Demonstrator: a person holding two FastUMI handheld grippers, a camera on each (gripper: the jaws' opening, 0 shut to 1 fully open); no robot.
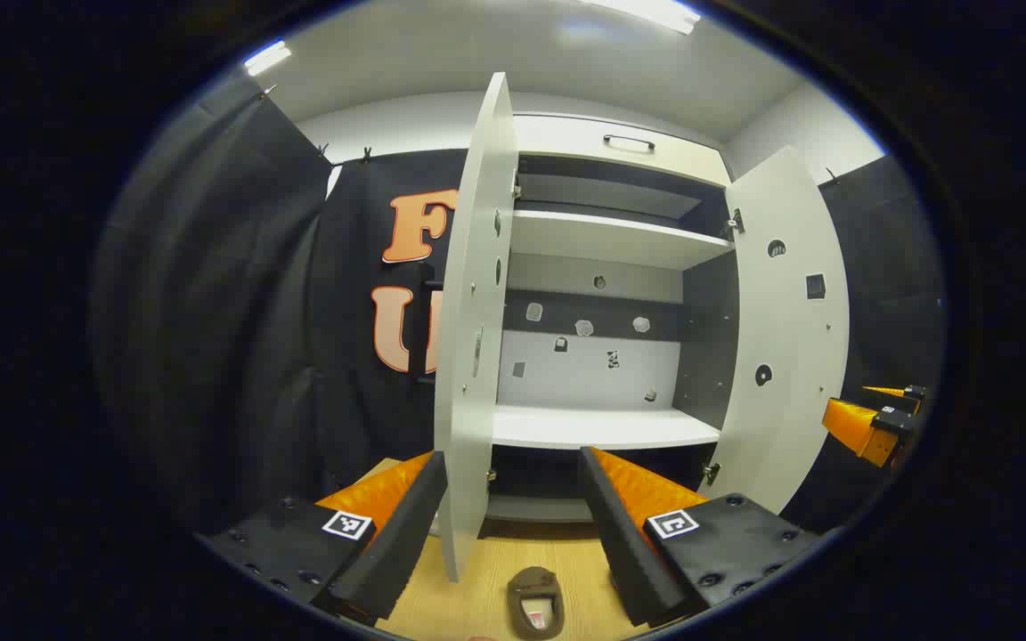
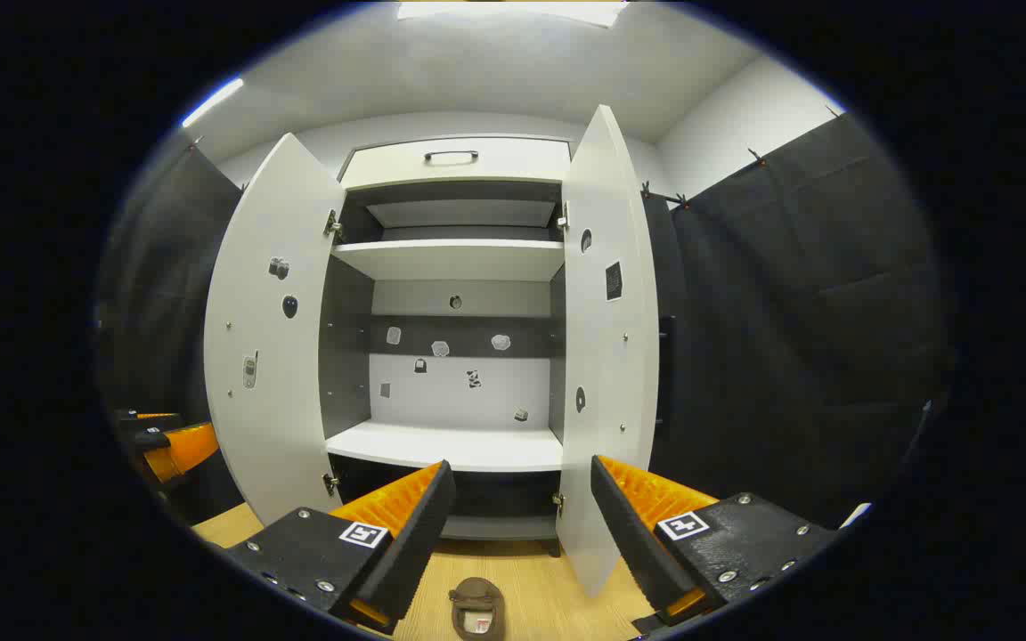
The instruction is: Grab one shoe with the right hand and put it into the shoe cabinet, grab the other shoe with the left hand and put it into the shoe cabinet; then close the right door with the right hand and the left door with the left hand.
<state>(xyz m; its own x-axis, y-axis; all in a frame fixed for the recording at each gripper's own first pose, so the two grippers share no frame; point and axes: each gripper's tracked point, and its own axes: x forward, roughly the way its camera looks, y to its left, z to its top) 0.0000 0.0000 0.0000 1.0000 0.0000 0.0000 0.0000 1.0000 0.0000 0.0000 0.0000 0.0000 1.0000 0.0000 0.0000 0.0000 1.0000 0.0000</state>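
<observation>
**Both grippers spread before the open cabinet**

Left gripper [image 1: 513,516] hangs with its fingers spread wide, nothing between them; below it, in front of the cabinet [image 1: 606,240], a brown shoe [image 1: 535,602] lies on the wooden floor [image 1: 477,588]. Right gripper [image 2: 522,525] is likewise spread and empty, with a shoe [image 2: 477,609] on the floor before the cabinet. Both doors stand open: the left door [image 1: 473,338] edge-on, the right door [image 1: 785,329] swung wide. The cabinet's shelves [image 2: 446,445] are bare.

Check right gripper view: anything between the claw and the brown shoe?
Nothing. Bare light wooden floor surrounds the brown shoe, which lies below the open right claw.
</observation>
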